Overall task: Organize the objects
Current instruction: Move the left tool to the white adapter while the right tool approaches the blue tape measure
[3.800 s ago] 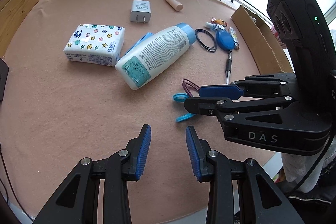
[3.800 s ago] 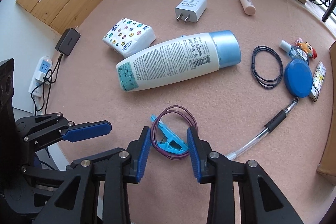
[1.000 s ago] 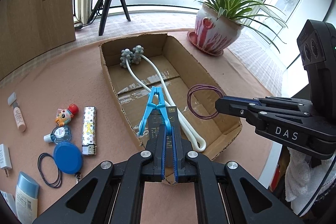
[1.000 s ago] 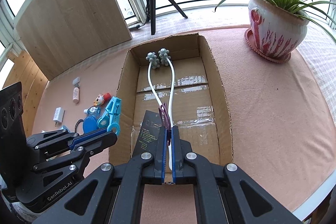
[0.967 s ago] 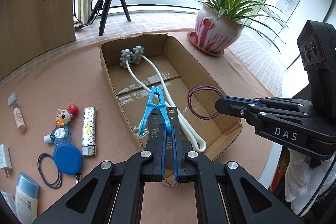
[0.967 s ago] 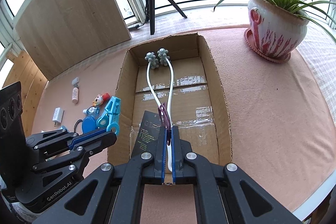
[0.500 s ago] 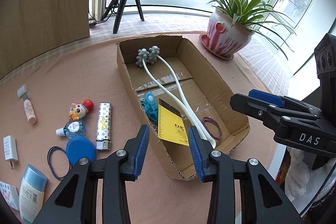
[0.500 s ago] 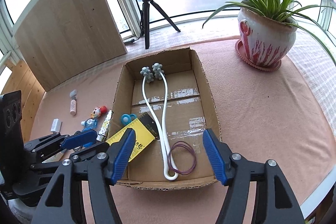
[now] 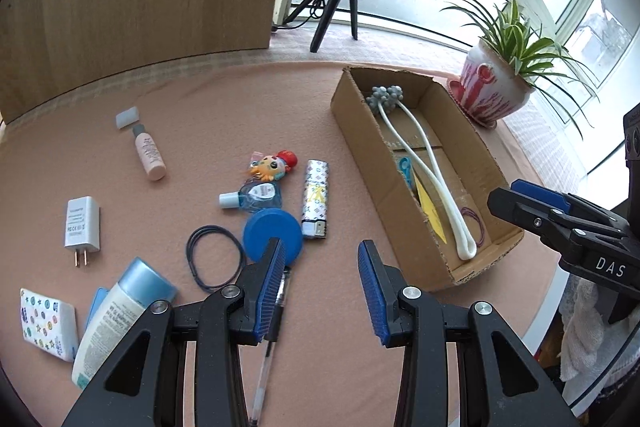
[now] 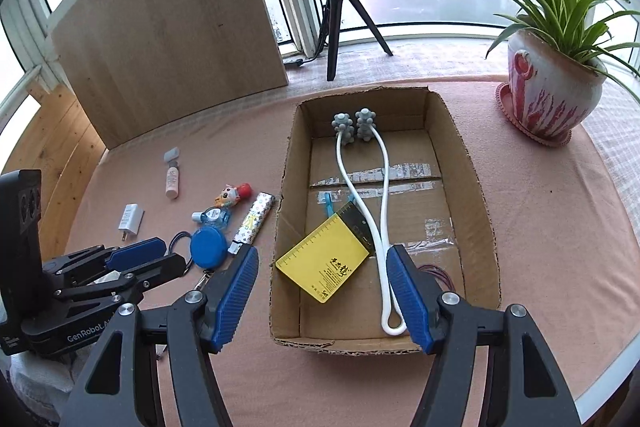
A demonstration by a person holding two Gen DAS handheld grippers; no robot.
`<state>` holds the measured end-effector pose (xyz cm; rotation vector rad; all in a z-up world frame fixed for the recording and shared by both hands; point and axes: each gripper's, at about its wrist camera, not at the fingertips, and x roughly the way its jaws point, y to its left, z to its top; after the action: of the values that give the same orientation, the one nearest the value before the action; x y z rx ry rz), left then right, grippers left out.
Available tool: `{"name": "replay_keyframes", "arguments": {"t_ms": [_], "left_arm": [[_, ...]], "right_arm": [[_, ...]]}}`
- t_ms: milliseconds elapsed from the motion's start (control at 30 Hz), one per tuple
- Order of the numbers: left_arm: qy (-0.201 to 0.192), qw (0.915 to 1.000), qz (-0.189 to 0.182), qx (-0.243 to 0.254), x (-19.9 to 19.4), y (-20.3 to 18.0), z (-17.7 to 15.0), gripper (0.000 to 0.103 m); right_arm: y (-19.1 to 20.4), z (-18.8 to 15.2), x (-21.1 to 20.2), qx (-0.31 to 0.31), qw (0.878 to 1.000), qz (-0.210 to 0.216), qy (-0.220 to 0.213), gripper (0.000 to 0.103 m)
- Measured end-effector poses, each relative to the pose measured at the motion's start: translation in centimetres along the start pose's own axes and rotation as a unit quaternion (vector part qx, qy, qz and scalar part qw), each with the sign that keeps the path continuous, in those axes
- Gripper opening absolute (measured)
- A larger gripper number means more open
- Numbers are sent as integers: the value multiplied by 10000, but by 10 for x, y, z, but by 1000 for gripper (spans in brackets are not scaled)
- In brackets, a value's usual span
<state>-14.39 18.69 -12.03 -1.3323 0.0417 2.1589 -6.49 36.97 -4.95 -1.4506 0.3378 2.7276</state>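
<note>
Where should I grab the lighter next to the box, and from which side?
Take the lighter across its narrow width, near the middle of its long body, coming straight down from above. It lies flat on the cloth with bare cloth along its box side; the blue disc sits close by its metal end, so staying mid-body likely keeps the pads clear.

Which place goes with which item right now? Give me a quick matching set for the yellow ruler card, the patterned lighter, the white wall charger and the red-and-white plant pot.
Items:
1. yellow ruler card
2. patterned lighter
3. white wall charger
4. red-and-white plant pot

Places:
A. on the mat, left of the pink tube
B. inside the cardboard box
C. on the mat, outside the box's right wall
D. on the mat, just outside the box's left wall

Pairs: 1-B, 2-D, 3-A, 4-C
</note>
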Motion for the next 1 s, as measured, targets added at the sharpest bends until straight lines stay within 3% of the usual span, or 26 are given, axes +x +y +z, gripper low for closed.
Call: {"name": "replay_keyframes", "arguments": {"t_ms": [333, 500, 733, 1000], "left_arm": [[-43, 9968, 441, -663, -32, 90, -16, 41], [-62, 9949, 632, -783, -45, 123, -18, 41], [-1, 9923, 830, -918, -51, 162, -21, 41], [242, 9901, 907, -1045, -34, 196, -14, 46]], "right_arm": [[62, -2, 8, -534, 9984, -137, -145, 63], [87, -1, 25, -660, 9975, 105, 218, 63], [101, -13, 62, -196, 9942, 483, 940, 63], [111, -21, 85, -40, 9939, 234, 1081, 63]]}}
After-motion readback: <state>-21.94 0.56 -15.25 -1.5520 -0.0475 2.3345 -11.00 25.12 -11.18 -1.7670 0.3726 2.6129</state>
